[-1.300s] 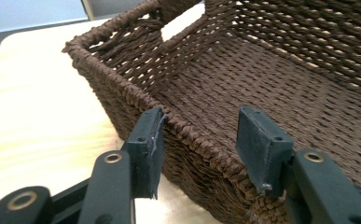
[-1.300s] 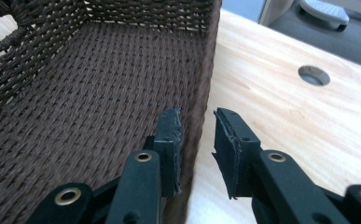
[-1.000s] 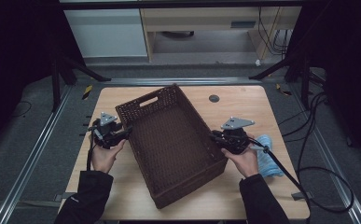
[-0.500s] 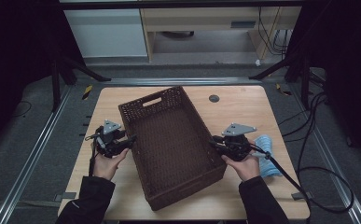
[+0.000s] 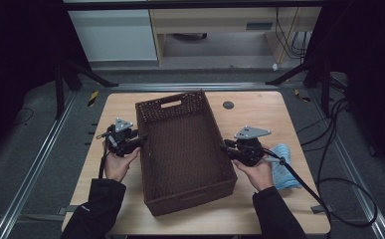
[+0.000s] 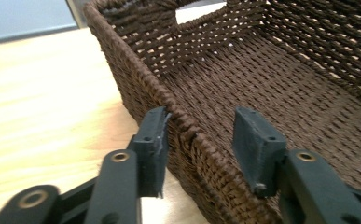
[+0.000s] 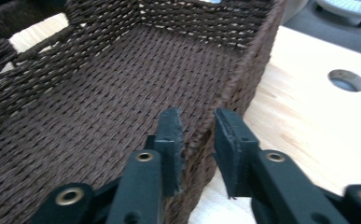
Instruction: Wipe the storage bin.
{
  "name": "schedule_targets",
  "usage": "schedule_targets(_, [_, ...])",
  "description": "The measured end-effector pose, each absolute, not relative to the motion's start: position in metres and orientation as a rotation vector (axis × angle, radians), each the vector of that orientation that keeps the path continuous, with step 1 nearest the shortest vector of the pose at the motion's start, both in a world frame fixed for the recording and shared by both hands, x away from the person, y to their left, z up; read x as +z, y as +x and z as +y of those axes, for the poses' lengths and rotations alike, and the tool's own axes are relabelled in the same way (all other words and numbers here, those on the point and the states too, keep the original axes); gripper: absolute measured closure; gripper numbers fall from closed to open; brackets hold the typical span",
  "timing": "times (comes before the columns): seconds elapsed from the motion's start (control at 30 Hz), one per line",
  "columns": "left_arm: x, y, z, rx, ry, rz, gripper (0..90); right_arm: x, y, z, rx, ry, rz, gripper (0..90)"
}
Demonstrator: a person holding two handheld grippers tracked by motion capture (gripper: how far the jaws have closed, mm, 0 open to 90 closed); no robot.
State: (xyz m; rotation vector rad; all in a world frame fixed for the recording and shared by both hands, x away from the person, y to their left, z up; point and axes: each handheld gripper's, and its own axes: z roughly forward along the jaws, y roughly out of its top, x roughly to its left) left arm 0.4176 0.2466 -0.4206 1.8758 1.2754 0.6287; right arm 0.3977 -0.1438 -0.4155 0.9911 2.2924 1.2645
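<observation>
Basket [image 5: 182,149] has swung square, long axis now running from near bench [image 5: 299,209] edge to far, left tongs [image 6: 199,140] slackly straddling its left wall, right tongs [image 7: 197,140] clenched on its right.

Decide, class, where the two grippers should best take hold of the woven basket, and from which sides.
Grip the basket by the rims of its two long walls, one gripper per side, about mid-length. The walls are thin, upright and open-topped, so jaws can straddle them from outside. The left gripper straddles the left rim, not yet clamped; the right gripper pinches the right rim. Opposite holds should keep it level.
</observation>
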Motion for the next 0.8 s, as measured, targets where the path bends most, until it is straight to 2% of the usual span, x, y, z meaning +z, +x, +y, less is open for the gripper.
schedule_targets(0.17, [-0.413,0.406,0.249,0.611,1.876,1.270,43.9,-0.415,0.394,-0.143,1.255,0.994,2.291,75.9])
schedule_targets(0.37, [-0.414,0.377,0.246,0.593,1.901,1.249,41.5,-0.414,0.383,-0.143,1.251,0.984,2.294,75.5])
schedule_targets(0.5, [-0.420,0.374,0.242,0.568,1.926,1.252,45.5,-0.413,0.378,-0.142,1.247,0.968,2.309,74.2])
schedule_targets(0.63, [-0.425,0.382,0.236,0.577,1.963,1.244,57.8,-0.411,0.380,-0.144,1.288,0.991,2.265,66.4])
schedule_targets(0.8, [-0.425,0.395,0.236,0.609,1.981,1.246,64.1,-0.413,0.386,-0.138,1.285,1.008,2.234,62.5])
